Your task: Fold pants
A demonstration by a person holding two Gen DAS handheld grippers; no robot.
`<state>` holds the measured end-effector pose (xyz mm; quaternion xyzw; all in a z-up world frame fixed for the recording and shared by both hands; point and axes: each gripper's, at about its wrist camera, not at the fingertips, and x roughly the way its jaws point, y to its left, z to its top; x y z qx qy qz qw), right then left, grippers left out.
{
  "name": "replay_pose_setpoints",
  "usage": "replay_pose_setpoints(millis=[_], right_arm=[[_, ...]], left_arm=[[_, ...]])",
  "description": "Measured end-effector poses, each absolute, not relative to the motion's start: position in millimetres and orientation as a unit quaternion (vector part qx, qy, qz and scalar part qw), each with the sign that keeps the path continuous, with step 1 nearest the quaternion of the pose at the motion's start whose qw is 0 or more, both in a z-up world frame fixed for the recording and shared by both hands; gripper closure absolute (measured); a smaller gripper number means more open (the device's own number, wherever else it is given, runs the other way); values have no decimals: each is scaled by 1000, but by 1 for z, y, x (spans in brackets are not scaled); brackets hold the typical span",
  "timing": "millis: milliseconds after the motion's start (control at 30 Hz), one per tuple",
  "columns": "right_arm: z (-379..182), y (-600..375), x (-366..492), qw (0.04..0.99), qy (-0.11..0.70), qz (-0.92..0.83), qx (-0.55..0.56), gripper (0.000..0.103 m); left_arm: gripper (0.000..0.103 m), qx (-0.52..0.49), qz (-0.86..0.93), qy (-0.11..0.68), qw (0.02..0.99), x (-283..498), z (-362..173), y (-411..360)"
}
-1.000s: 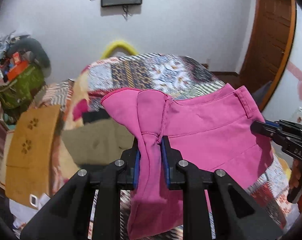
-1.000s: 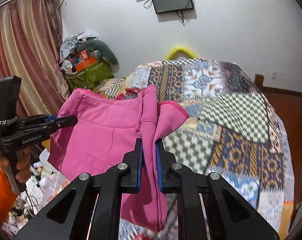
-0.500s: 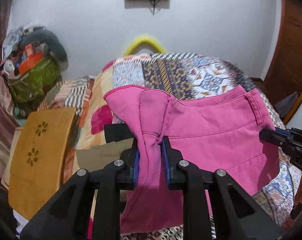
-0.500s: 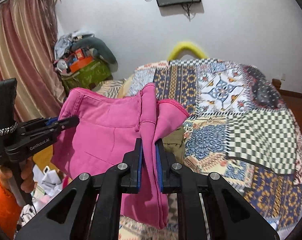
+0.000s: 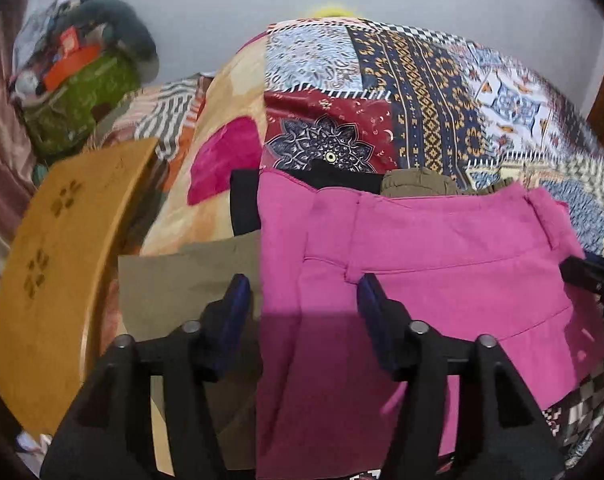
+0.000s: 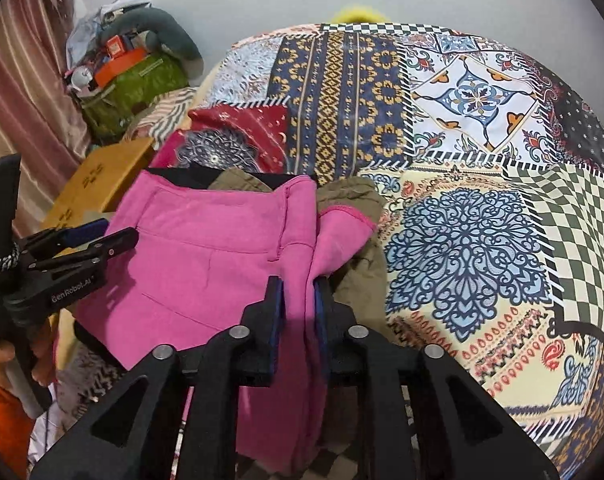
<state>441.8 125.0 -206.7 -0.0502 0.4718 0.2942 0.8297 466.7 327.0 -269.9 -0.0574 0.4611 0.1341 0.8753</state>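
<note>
The pink pants (image 5: 442, 276) lie folded on the bed over olive and black garments; they also show in the right wrist view (image 6: 209, 248). My left gripper (image 5: 302, 296) is open, its jaws wide apart over the pants' left edge, holding nothing. It also shows at the left of the right wrist view (image 6: 105, 236). My right gripper (image 6: 295, 292) is shut on a fold of the pink pants near their right corner. Its dark tip shows at the right edge of the left wrist view (image 5: 590, 276).
A patchwork bedspread (image 6: 462, 160) covers the bed. Olive pants (image 5: 181, 292) and a black garment (image 5: 243, 204) lie under the pink pants. A wooden board (image 5: 61, 264) stands at the left. A cluttered pile with a green bag (image 6: 133, 80) sits by the curtain.
Both grippers have lowered the pink pants onto the bed. My left gripper has opened and let go of the pants. My right gripper still holds its fold.
</note>
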Motion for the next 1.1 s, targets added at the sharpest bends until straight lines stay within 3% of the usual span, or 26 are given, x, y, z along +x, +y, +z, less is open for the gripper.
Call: replay_pose_setpoints(millis=[200,433,767,833,1100], right_arm=[[-200,103,436,835,472,269,-87,70],[-157,70,413,845,458,275,-42,69],[-11,41,302,891,308,332,-21,68],[13,34,275,898,276,342,-16,63],[76,4,168,916,166,365,-10,62]], left_arm=[[43,-38,159,462,872,443,-254,337],[43,-48,160,428,888,392,-190,334],[43,-19,112,300,947,277,-38,255],[43,-11,110,276,955,253,-15,238],[43,-8,91,170,981,136,52,178]])
